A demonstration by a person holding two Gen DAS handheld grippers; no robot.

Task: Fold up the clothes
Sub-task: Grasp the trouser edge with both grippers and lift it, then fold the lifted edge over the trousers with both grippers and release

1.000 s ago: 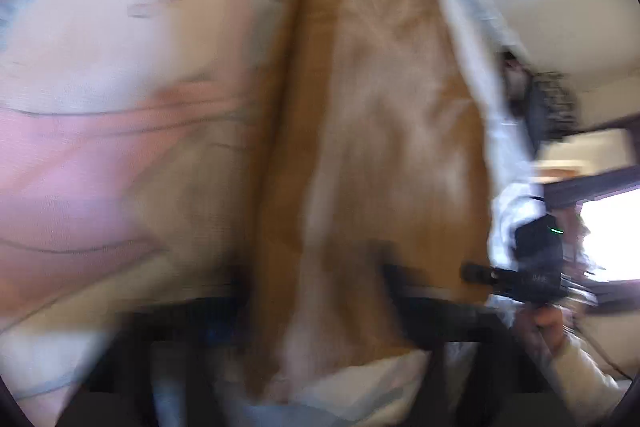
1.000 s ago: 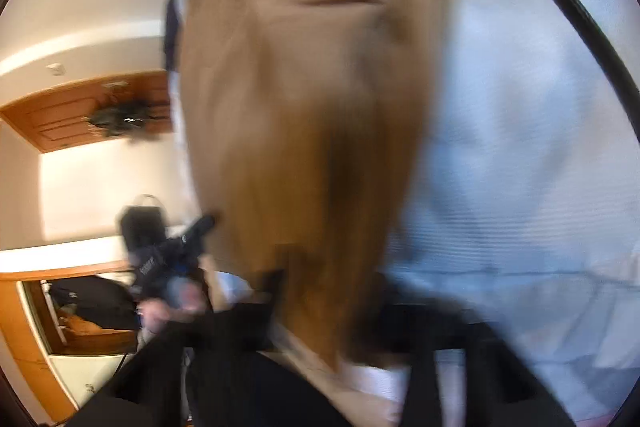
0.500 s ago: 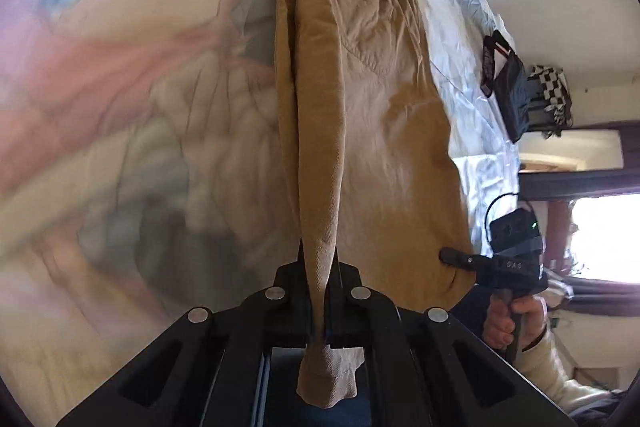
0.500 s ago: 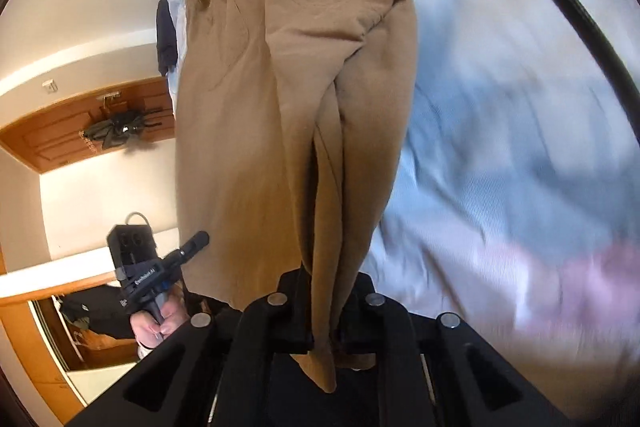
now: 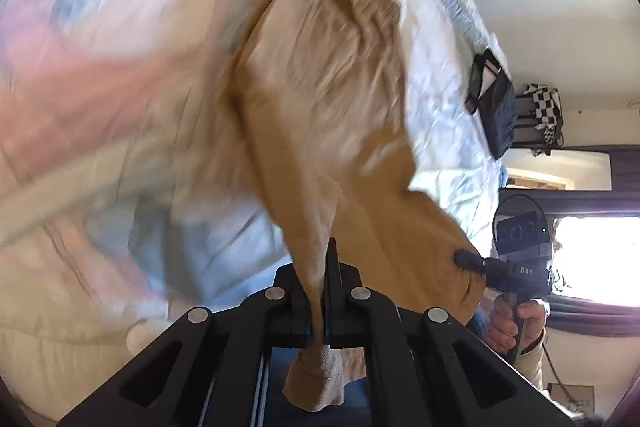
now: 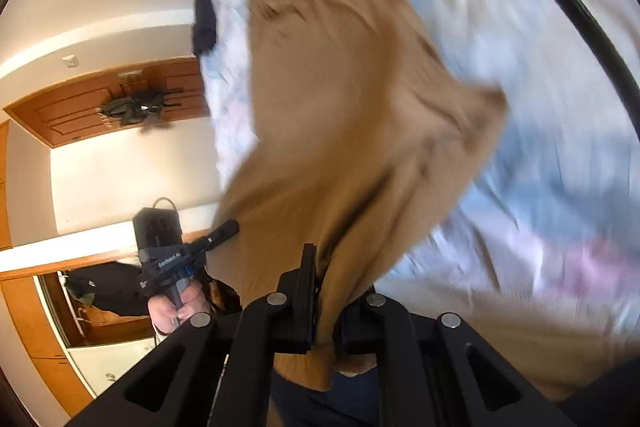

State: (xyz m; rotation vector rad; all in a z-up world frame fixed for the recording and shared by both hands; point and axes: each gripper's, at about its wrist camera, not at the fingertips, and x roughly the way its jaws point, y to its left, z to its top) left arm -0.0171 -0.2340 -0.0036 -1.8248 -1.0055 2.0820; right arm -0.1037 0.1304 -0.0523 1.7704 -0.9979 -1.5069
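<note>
Tan trousers [image 5: 328, 107] hang between my two grippers above the bed, waistband farthest from me. My left gripper [image 5: 320, 267] is shut on one leg end of the trousers, whose cuff sticks out behind the jaws. My right gripper [image 6: 324, 267] is shut on the other leg end [image 6: 340, 127]. The right gripper also shows in the left wrist view [image 5: 468, 261], pinching the cloth at the right. The left gripper shows in the right wrist view [image 6: 224, 229] at the left. Both views are blurred by motion.
A bed with a pale blue sheet [image 5: 440, 75] and a pink patterned cover [image 5: 100, 47] lies below. A dark bag [image 5: 496, 107] sits at the bed's far edge. A wooden door [image 6: 100, 103] and a bright window [image 5: 596, 259] are behind.
The trousers have swung and billowed outward, no longer hanging straight down. Both grippers have tilted while still holding the leg ends.
</note>
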